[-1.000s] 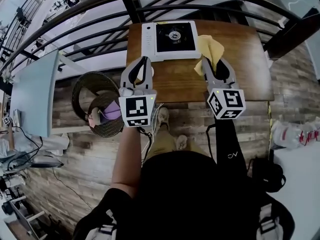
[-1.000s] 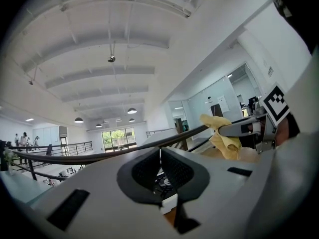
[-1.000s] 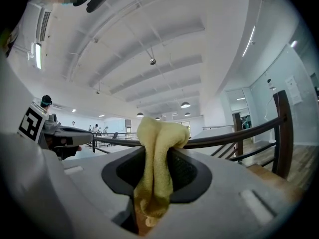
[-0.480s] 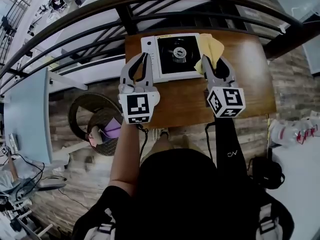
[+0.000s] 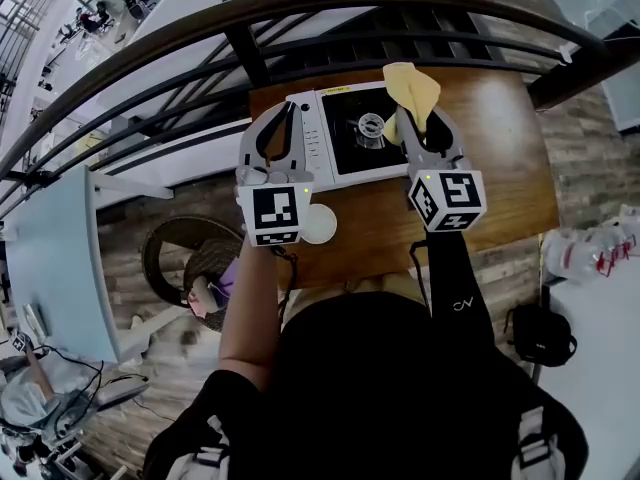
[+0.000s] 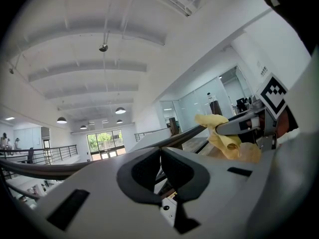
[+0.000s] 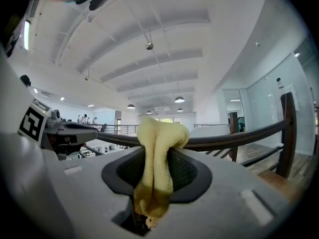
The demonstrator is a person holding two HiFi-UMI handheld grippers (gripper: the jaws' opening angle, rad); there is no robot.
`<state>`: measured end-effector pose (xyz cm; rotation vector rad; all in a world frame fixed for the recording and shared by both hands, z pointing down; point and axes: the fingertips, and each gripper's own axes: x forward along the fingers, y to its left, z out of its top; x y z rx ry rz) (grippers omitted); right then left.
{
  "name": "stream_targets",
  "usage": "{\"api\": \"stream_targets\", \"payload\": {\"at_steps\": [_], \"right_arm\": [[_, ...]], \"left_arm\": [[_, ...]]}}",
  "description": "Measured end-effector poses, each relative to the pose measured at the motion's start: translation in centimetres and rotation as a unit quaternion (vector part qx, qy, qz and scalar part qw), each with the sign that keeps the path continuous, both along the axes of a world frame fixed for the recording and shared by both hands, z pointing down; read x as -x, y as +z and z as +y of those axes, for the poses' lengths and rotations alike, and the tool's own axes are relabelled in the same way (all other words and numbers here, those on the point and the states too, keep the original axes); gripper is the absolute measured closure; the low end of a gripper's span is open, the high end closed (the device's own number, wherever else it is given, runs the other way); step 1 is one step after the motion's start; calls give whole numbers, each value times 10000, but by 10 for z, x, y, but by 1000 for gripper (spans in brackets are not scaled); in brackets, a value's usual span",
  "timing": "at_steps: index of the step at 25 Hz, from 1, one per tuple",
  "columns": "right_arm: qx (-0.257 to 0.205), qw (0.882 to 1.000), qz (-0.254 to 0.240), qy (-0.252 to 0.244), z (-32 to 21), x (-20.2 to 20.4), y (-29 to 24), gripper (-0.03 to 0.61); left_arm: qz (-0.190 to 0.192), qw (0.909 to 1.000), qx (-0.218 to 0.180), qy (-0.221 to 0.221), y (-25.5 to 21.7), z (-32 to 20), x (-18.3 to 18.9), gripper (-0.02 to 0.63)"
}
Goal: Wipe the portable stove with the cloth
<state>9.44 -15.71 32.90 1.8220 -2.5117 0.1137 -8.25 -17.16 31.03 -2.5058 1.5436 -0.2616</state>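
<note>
Yellow cloth (image 5: 411, 86) sits pinched in the closed right hand-held gripper (image 5: 420, 118) over the right edge of the portable stove (image 5: 338, 153), and since the left hand-held gripper (image 5: 287, 111), shut on nothing, hovers over its left edge, wiping pressure may slide the unbraced stove.

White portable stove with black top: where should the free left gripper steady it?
Probably the left control strip of the white portable stove, from the left: it lies flat, that edge is nearest the left gripper and clear of the yellow cloth.
</note>
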Motion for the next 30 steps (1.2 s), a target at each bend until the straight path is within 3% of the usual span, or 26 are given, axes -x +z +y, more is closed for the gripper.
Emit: {"api": "stream_targets", "payload": {"at_steps": [13, 18, 24, 30], "right_arm": [[409, 9984, -45, -380, -51, 30, 36, 449], [592, 9954, 248, -706, -78, 59, 54, 451], [1063, 9844, 778, -1163, -117, 111, 92, 449], [1462, 9728, 907, -1552, -132, 151, 121, 448]], "left_arm": [[60, 9995, 249, -188, 26, -44, 20, 600], [81, 9990, 331, -282, 34, -60, 26, 600], [82, 9976, 502, -472, 51, -83, 46, 600], [98, 9958, 628, -657, 65, -86, 59, 600]]}}
